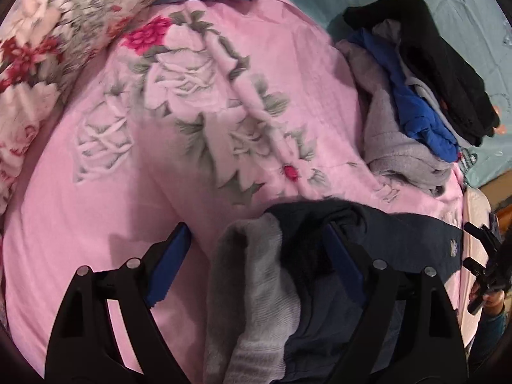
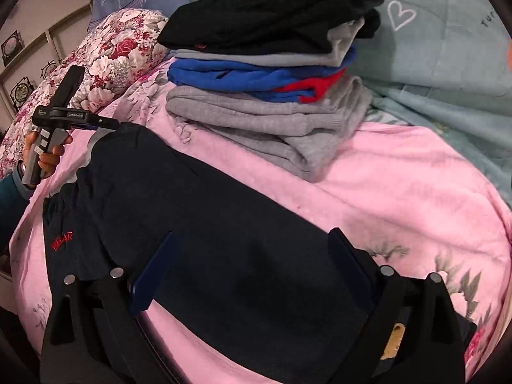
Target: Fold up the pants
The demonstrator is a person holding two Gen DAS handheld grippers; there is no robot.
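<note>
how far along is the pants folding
Done: a stack of folded clothes sits on the pink blanket. In hand: the dark navy pants lie spread out, both left tongs and right tongs open over them. Left: folding and stacking this pair.

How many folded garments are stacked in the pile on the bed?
4 visible: black one on top, thin grey layer beneath, blue-and-red one third, thick grey one at the bottom on the pink blanket. Others may be hidden between layers.

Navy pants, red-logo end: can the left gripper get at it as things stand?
Probably yes. The left gripper is open right at the navy pants, their grey lining between the jaws, and nothing lies across them; the folded stack sits clear behind.
</note>
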